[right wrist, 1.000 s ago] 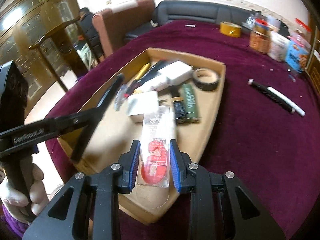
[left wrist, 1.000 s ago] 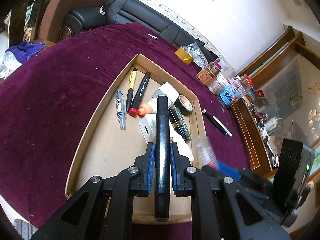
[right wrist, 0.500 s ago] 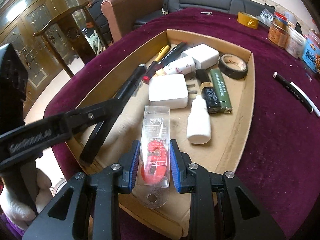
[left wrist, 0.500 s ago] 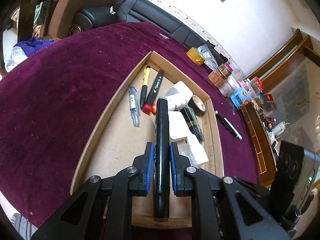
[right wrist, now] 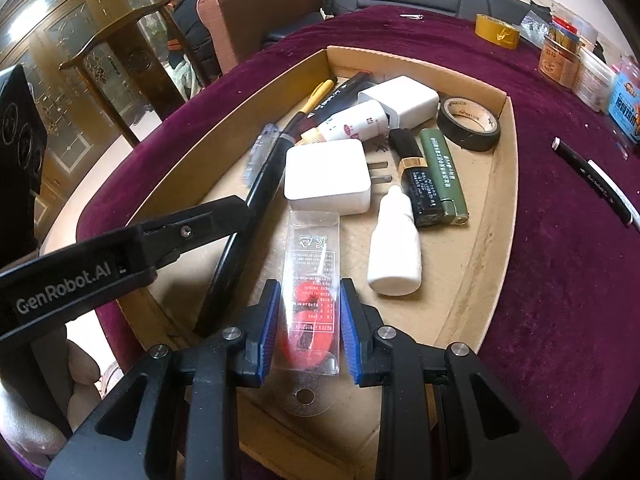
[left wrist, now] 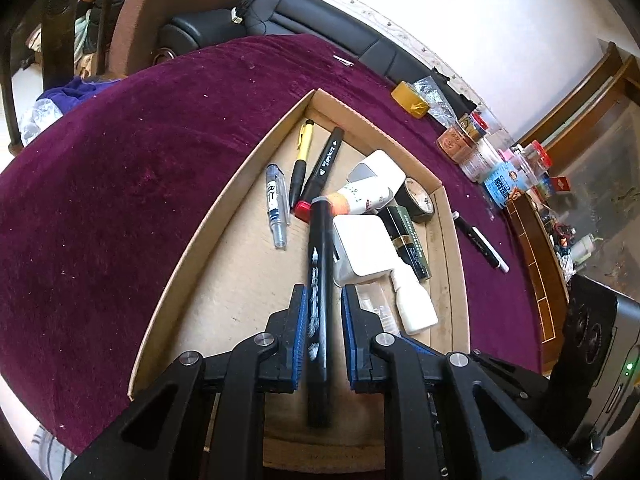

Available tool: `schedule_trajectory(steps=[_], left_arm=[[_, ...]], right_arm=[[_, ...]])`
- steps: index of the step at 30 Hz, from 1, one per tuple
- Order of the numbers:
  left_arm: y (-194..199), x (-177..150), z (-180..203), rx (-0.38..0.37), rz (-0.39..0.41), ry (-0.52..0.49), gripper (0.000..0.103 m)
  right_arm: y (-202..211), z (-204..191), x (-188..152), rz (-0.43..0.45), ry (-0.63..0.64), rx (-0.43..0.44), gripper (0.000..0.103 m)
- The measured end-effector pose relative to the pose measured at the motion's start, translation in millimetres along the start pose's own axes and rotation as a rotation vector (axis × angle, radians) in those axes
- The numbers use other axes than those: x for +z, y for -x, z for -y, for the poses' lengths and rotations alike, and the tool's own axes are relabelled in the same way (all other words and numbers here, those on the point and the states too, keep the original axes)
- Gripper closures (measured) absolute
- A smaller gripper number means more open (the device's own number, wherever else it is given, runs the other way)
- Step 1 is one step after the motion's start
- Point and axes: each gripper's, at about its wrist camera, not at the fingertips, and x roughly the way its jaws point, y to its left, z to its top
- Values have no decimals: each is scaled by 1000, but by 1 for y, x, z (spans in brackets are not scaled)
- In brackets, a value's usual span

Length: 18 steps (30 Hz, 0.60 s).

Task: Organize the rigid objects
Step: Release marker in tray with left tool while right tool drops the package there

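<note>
A black marker lies lengthwise between the pads of my left gripper, its far end by the white charger. The jaws are opening, and a slim gap shows between the marker and the right pad. From the right wrist view the same marker slants down into the cardboard tray under a left finger. My right gripper is shut on a clear flat packet with a red piece inside, held low over the tray's near end.
The tray holds pens, two white chargers, a white dropper bottle, a green lighter and black tape. On the purple cloth lie a black-and-white pen, yellow tape and jars. A hand grips the left handle.
Both grippers have come down closer to the tray. The marker has rolled so its white print faces up, and the left pads have eased off it. The packet stays clamped.
</note>
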Motion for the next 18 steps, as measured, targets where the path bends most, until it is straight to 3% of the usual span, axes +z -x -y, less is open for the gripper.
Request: schedule_trajectory(steps=[2,4,10,15,18], left_arm=[[0,1,-1,-22,-1,9,80],[3,1,0,-63,4,15,66],[19,1,-2,-113,32,43,55],[38,2,-7,-107,92,43,42],[56,2,-5,-67,163,-9,37]], right_arm=[[1,0,-1,0,-11,9,76],[1,1,-2,-4,-14,19,76],[2,-3,-6,-30,-4,65,75],[3,-5,-7,-43,5,91,76],[8,-4,-9,-27,-5,82,76]])
